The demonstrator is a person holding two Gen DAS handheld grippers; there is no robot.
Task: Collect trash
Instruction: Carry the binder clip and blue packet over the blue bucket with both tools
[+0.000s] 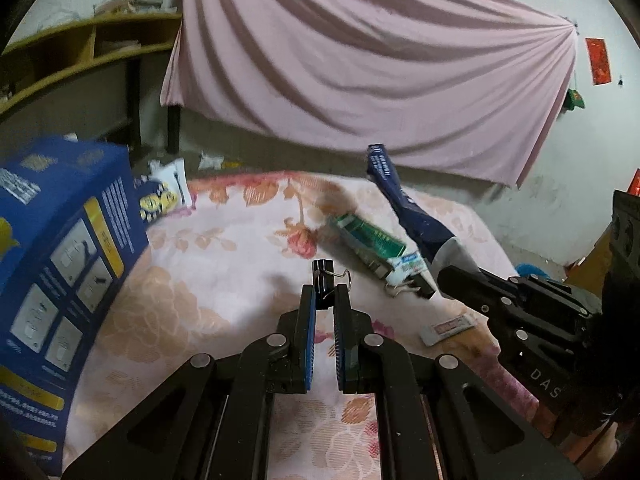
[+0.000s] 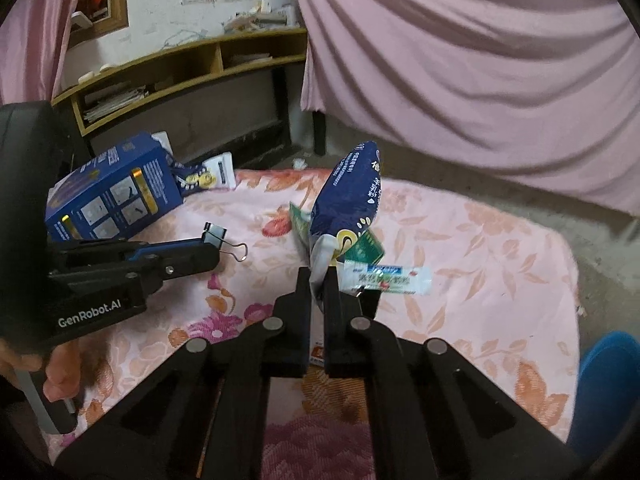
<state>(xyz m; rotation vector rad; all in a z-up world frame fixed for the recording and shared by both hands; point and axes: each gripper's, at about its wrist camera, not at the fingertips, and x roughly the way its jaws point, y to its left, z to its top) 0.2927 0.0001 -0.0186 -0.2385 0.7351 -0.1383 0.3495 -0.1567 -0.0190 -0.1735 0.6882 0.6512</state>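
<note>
Left fingers: left gripper has its jaws pinched tight on a black binder clip, blue pads pressing either side, clip's wire handle sticking out to the right

Right fingers: right gripper is clamped on the grey-white torn end of a dark blue snack bag, so the bag stands up off the bed, tilted away from the camera

Bag looks: crumpled navy foil with white print and a yellow ring near the bottom, pretty flattened, seen edge-on as a thin strip in the left view

Other trash: green carton lies flat on the bedspread right under/behind the bag; a small white sachet with blue-green print sits just right of the right fingertips, can't tell if it's touching them; a little flat white wrapper with red print lies near the right gripper's body

Blue box: big blue cardboard box with yellow stripes and picture panels, tipped at the left edge of the bed, a white-and-yellow packet poking out beside it

Surface: pink floral bedspread, everything's on it

Background: pink draped cloth, wooden shelf with papers
</note>
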